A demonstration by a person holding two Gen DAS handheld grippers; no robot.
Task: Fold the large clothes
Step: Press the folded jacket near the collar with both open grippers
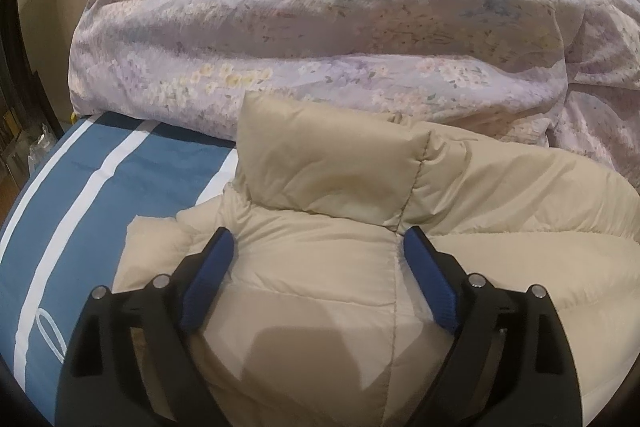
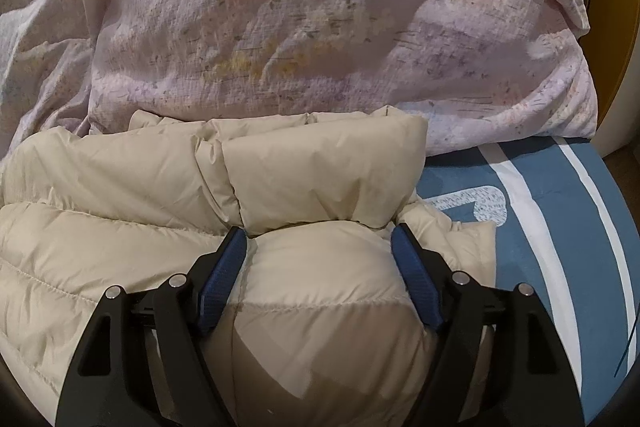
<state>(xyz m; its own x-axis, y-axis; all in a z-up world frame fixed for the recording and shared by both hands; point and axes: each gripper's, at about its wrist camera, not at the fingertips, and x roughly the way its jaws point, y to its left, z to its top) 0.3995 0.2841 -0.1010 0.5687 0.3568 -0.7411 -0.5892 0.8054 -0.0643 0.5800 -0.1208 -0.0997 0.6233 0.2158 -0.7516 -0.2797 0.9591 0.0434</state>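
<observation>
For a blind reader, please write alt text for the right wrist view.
The right gripper straddles a puffy fold of a beige quilted jacket, its blue pads beside the bulge. The jacket lies on a blue and white sheet, with a lilac floral duvet behind.

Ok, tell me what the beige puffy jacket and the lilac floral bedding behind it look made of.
Beige puffy jacket: thin, smooth synthetic shell, probably nylon or polyester, slightly glossy, quilted with stitched seams over soft filling. Lilac floral bedding: matte woven fabric, maybe cotton, finely crinkled and printed.
</observation>
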